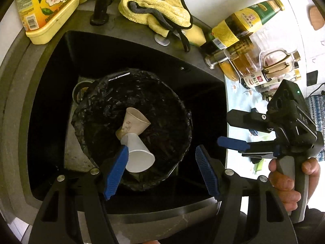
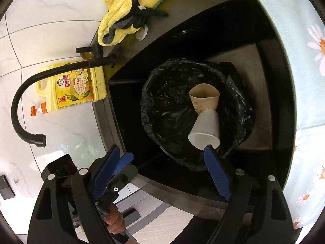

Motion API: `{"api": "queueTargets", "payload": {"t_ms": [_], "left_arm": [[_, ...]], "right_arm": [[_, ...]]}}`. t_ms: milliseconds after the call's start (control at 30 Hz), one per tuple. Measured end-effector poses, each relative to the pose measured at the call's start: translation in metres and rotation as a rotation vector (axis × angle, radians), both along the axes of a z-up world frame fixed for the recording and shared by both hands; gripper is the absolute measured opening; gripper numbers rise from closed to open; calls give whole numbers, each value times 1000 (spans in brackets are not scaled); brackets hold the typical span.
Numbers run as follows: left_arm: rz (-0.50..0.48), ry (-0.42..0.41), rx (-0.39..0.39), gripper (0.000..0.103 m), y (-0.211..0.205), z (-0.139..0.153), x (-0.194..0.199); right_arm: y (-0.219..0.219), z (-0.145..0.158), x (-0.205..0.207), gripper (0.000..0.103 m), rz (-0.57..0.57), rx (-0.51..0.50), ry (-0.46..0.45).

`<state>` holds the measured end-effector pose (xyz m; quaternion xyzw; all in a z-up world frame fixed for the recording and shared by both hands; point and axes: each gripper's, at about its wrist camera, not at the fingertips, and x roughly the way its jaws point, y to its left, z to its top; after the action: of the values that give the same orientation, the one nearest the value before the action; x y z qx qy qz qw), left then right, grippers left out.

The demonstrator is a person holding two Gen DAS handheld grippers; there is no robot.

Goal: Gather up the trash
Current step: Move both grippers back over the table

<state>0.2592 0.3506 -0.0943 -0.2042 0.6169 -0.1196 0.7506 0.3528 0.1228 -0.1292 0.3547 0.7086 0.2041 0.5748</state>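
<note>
White cup (image 1: 140,155) and tan cup (image 1: 135,123) lie base-to-base inside bag-lined bin (image 1: 172,109) in the sink (image 1: 50,105), long axes along the left gripper's view. Left gripper (image 1: 162,170) above, nearer, jaws wide apart, empty. Right gripper (image 1: 235,131) off to the side, apart, empty.

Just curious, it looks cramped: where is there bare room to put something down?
Free: the black-lined round bin left of the two paper cups, and the sink floor beside it. Crowded: the ledge with the yellow cloth and glass bottles.
</note>
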Motion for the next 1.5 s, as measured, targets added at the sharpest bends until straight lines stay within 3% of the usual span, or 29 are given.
{"api": "queueTargets", "payload": {"t_ms": [267, 533, 767, 1033, 1267, 1500], "left_arm": [[-5, -24, 28, 67, -10, 14, -11], [-40, -31, 60, 67, -32, 24, -22], [-98, -37, 63, 67, -81, 25, -26], [-173, -28, 64, 67, -159, 24, -29], [-235, -9, 67, 67, -232, 21, -31], [-242, 10, 80, 67, -283, 16, -39]], "right_arm": [[-19, 16, -16, 84, -12, 15, -38], [-58, 40, -40, 84, 5, -65, -155], [-130, 50, -64, 84, -42, -149, -191], [-223, 61, -98, 84, -22, -316, -271], [-296, 60, -130, 84, 83, -471, -327], [-327, 52, -149, 84, 279, -577, -399]]}}
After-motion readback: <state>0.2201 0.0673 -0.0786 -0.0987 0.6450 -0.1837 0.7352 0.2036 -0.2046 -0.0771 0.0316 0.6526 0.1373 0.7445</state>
